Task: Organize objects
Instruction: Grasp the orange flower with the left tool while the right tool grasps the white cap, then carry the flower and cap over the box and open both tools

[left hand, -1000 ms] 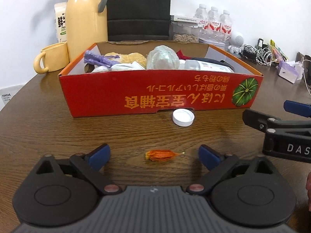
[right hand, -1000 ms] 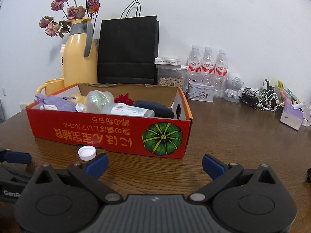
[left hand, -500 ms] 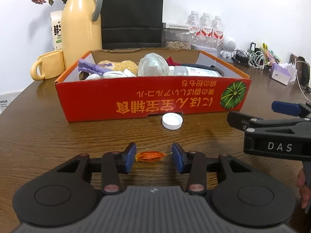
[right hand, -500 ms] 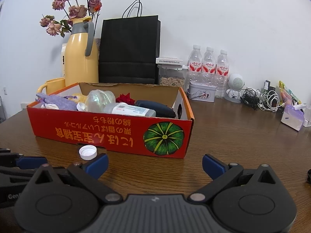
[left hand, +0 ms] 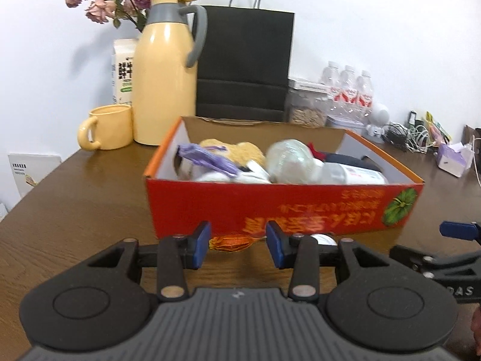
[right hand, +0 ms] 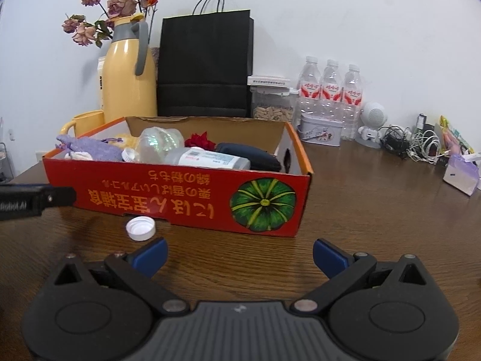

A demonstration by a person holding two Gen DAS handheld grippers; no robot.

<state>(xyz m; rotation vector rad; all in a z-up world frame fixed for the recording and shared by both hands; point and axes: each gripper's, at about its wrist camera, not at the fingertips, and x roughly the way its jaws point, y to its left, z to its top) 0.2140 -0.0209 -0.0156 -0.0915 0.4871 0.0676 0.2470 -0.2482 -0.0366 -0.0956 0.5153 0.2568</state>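
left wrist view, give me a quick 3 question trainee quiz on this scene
1. True or false: the left hand-held gripper has the small orange flower between its blue fingers.
2. Which lies loose on the table in front of the red box? A) white bottle cap B) yellow mug C) water bottle
3. Fill in: the right hand-held gripper is ____, with nothing between its fingers.

Key: 1 true; 2 A, the white bottle cap; 3 open.
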